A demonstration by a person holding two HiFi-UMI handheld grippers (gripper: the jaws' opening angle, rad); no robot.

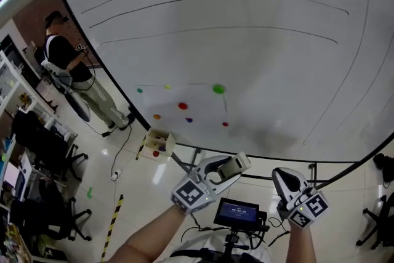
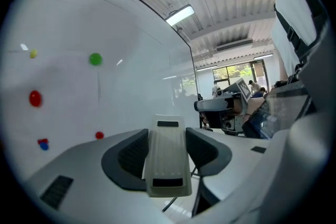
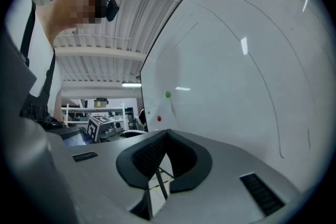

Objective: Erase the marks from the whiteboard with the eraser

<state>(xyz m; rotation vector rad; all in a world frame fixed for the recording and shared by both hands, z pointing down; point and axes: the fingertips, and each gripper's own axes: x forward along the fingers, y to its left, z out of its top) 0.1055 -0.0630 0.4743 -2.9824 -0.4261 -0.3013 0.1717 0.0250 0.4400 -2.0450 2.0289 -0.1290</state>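
The whiteboard (image 1: 246,40) fills the head view, with long thin black lines (image 1: 215,31) across it and small coloured magnets, among them a green one (image 1: 218,89) and a red one (image 1: 183,106). My left gripper (image 1: 229,170) is low, below the board's bottom edge, shut on a pale beige eraser (image 1: 237,162). In the left gripper view the eraser (image 2: 167,157) sits between both pads of the left gripper (image 2: 167,144), with the board (image 2: 79,23) to the left. My right gripper (image 1: 286,180) is shut and empty; its tips meet (image 3: 165,136) beside the board (image 3: 236,86).
A person (image 1: 68,58) stands at the far left near shelves and office chairs (image 1: 43,145). A small wooden stand (image 1: 159,143) sits on the floor under the board. A small screen (image 1: 237,212) hangs at my chest. Yellow-black tape (image 1: 114,218) marks the floor.
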